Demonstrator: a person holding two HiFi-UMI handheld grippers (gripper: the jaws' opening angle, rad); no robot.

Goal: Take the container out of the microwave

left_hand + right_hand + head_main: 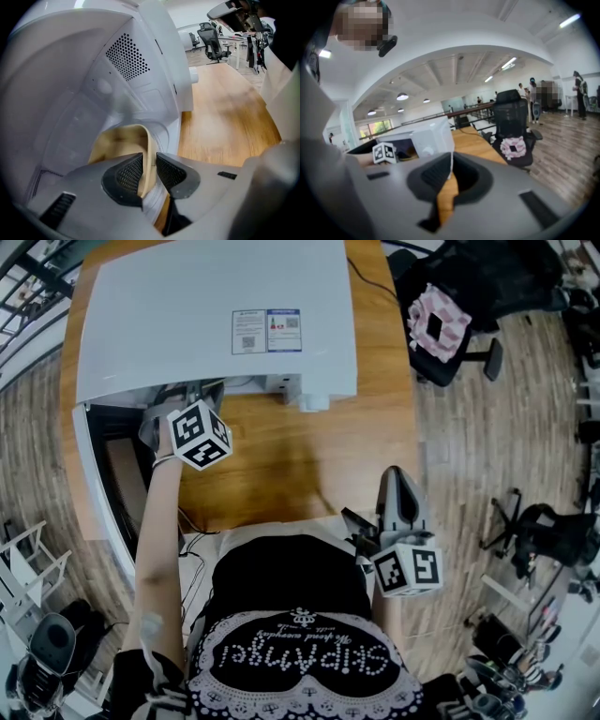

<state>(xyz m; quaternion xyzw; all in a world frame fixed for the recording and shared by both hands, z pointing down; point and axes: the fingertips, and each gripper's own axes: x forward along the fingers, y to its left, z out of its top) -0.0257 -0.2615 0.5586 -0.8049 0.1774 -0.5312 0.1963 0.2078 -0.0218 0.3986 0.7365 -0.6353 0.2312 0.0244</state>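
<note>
Closing our left tool (149, 169) around one wall of the container (117, 146) in the microwave (70, 89), not yet pinching, we hold the right tool (451, 168) pressed together at near right.

The wooden table (309, 456) bears the white microwave (216, 315), its door (98, 488) swung open.

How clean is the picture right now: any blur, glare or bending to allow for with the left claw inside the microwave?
Head view: strong fisheye, the table edges bow; the microwave top is bright, not washed out. Left gripper view: even light, the container rim fairly sharp inside the left claw, jaws closing. Right gripper view: soft throughout, ceiling lights glare mildly.
</note>
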